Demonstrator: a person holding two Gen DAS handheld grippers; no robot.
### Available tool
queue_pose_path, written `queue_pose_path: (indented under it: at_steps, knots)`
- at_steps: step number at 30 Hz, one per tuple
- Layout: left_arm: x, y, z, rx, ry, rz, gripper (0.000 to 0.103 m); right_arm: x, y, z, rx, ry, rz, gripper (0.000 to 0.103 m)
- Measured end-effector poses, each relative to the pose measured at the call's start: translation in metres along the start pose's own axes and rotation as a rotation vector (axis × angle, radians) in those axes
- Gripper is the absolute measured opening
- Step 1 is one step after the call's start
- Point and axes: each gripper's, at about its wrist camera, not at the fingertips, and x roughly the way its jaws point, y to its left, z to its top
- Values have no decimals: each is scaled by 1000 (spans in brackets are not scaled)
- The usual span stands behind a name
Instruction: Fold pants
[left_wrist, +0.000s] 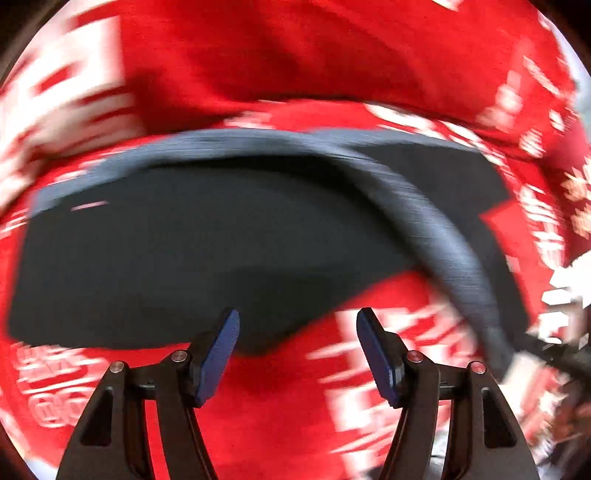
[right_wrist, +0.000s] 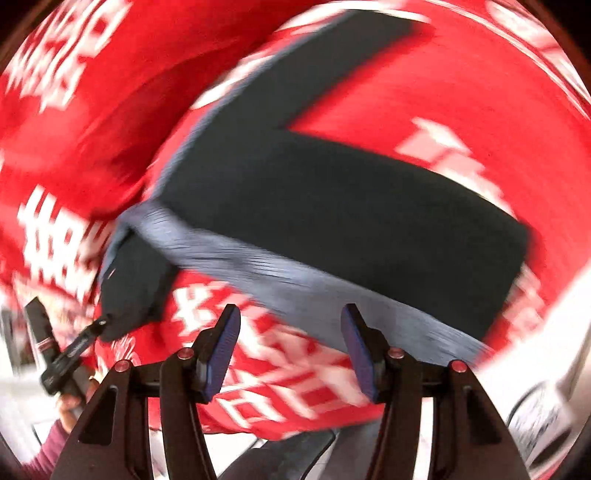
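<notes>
Clearly both pictures are blurred. Dark pants (left_wrist: 207, 254) with a grey waistband (right_wrist: 258, 269) lie spread on a red cloth (left_wrist: 280, 398) with white print. From its own camera, the left gripper (left_wrist: 297, 354) stands wide apart with nothing between its fingers. The right gripper (right_wrist: 290, 350) is also wide apart, empty, just above the waistband.

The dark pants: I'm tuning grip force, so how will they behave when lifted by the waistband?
The dark pants probably hang floppy: the grey ribbed waistband already curls and twists off the red printed cloth. The ribbing likely grips well. The legs lie flat, thin-looking, so probably light. Both grippers, left and right, are open.
</notes>
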Motion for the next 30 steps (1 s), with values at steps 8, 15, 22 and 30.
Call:
queue_pose_path:
  at_steps: [8, 15, 22, 30]
  knots:
    - [58, -97, 21, 78, 109, -109, 67, -1, -112, -39, 202, 12, 29, 61]
    - [88, -108, 27, 28, 186, -115, 67, 36, -117, -34, 253, 54, 261, 32]
    - [67, -132, 67, 12, 131, -166, 51, -7, -89, 15, 174, 46, 429, 15]
    - [56, -145, 175, -57, -68, -74, 68, -38, -30, 204, -62, -57, 430, 15]
